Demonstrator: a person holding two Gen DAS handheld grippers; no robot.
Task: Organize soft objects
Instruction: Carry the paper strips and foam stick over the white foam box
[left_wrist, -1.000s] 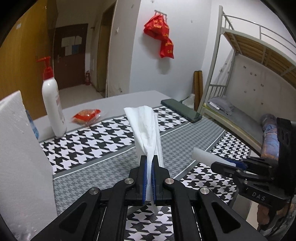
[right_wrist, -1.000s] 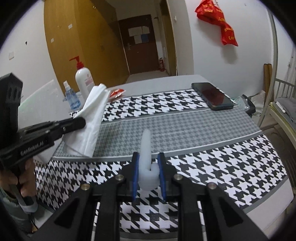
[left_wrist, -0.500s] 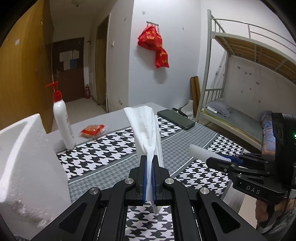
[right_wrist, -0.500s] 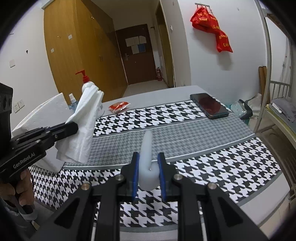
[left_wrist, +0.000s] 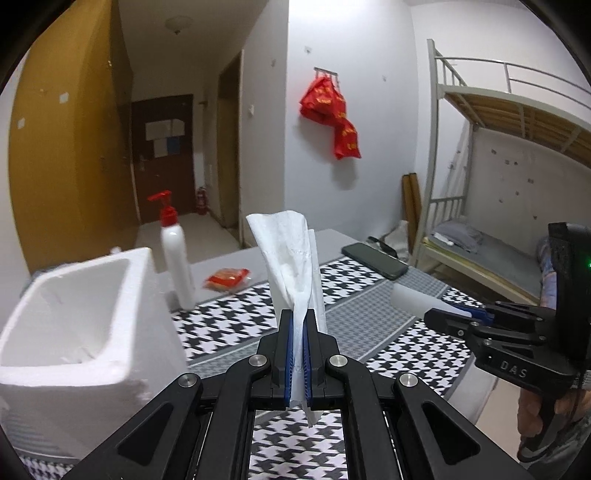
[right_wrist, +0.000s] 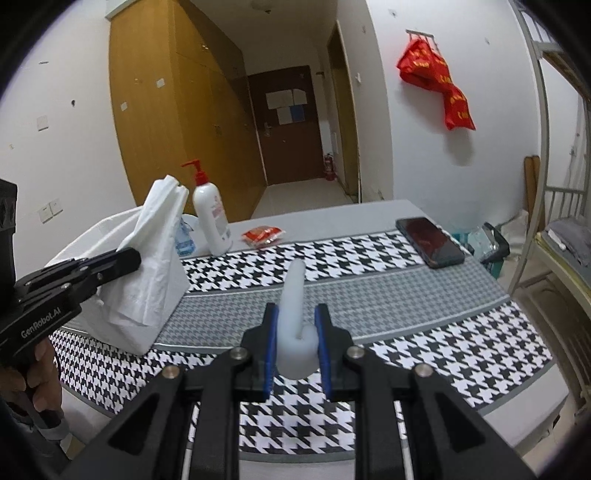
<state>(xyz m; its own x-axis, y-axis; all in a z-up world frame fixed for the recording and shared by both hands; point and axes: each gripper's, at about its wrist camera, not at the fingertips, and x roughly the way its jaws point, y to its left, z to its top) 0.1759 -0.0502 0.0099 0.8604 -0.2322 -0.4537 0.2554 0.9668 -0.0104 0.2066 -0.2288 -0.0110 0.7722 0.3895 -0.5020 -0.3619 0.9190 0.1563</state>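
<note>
Legibly, the right gripper (left_wrist: 448, 314) carries the raised letters "DAS" on its black body in the left wrist view, and the left gripper (right_wrist: 127, 258) carries "GenRobot.AI" in white on its side in the right wrist view. A pump bottle (right_wrist: 211, 218) with a red nozzle bears a red label whose wording is too small to read. Red hanging banners (left_wrist: 332, 114) on the far wall show yellow characters, also unreadable.

The left gripper is held above the houndstooth tablecloth (left_wrist: 229, 317), fingers pointing forward and level; its blue pads (left_wrist: 289, 354) are closed tight on a white tissue (left_wrist: 291, 258), which stands up from the jaws in a fan with a short tail hanging below. A white foam box (left_wrist: 74, 325), open at the top, sits on the table just left of that gripper; in the right wrist view the tissue hangs in front of the box.

The right gripper is held level to the right, over the near part of the cloth, its jaws partly closed on the base of a white foam piece (right_wrist: 295, 317) whose narrow upright part projects forward. The person's hand (left_wrist: 546, 413) grips its handle at the lower right.

A black phone (right_wrist: 430, 242) lies face up at the cloth's far right edge, and a red snack packet (right_wrist: 263, 234) lies near the bottle.
</note>
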